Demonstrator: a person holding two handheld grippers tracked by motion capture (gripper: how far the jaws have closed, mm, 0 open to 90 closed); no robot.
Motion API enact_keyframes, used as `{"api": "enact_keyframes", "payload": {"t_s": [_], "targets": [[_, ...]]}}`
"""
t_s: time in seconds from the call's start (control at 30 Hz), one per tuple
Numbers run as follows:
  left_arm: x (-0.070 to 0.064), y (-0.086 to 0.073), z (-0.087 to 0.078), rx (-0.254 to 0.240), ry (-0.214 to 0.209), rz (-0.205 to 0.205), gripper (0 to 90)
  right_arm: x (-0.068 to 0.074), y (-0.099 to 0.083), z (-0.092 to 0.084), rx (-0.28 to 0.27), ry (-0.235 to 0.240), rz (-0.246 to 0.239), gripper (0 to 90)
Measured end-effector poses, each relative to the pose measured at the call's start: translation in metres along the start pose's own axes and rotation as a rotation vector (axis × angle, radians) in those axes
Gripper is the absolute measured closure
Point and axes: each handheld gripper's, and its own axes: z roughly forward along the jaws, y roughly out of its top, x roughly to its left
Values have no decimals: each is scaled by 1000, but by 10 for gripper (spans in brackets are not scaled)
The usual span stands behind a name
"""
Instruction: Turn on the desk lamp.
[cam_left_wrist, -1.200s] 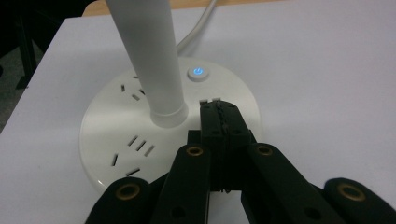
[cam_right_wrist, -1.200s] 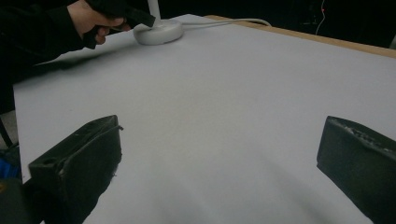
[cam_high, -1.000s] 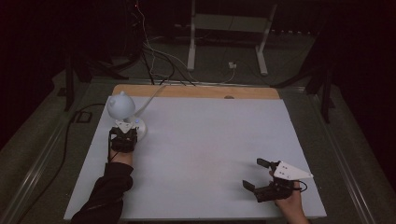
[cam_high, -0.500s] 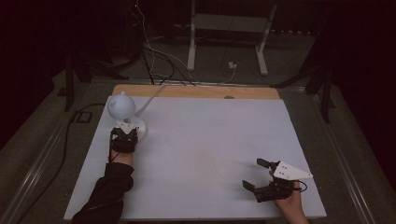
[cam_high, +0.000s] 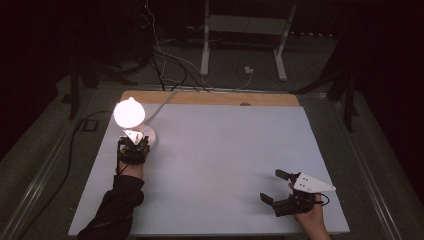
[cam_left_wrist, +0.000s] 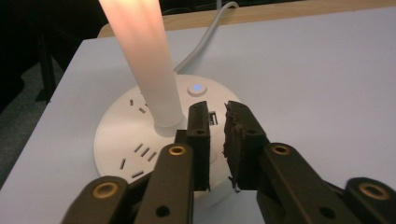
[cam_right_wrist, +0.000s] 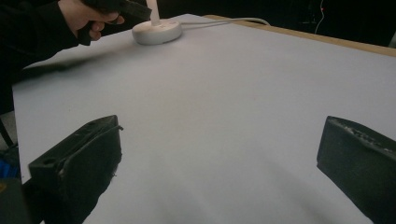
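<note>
The lamp (cam_high: 131, 120) is glowing at the far left of the white tabletop (cam_high: 225, 165), its round base (cam_left_wrist: 140, 140) carrying sockets, a USB port and a small button (cam_left_wrist: 196, 88) that is shining blue. The left gripper (cam_left_wrist: 217, 126) is hovering right over that base, beside the lit stem (cam_left_wrist: 144, 60). Its jaws have just been opening a crack; they are standing nearly together with a narrow gap and nothing between them.

The work in hand looks like pressing that button with the jaw tips. To do it well, I'd say the person is better off keeping the jaws nearly together so they act as one blunt tip, coming straight down on the button and staying clear of the stem, since a sideways nudge could slide the light base along the tabletop.

The right gripper (cam_high: 276, 189) is resting near the front right corner, well apart from the lamp, jaws spread wide and empty.

No brand, label or writing is showing clearly enough to read on the base or the grippers.
</note>
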Motion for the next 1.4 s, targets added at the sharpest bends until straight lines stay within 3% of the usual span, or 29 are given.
{"api": "enact_keyframes", "payload": {"t_s": [0.17,0.33,0.63,0.8,1.03,1.27,1.4], "targets": [[-1,0,-4,10,-2,-34,718,0,0,0,-2,-2,-2,0],[-5,1,-7,25,23,-46,503,0,0,0,-1,-1,0,0],[-9,1,-5,91,20,-28,163,0,0,0,0,-1,3,0],[-8,0,-8,129,-72,-12,8,0,0,0,-2,-1,2,0],[-4,3,-18,129,-154,-9,3,0,0,0,-1,-1,5,0],[-6,5,-28,146,-268,37,4,0,0,1,0,1,8,0],[-3,7,-37,133,-359,42,3,0,-1,1,0,0,8,0]]}}
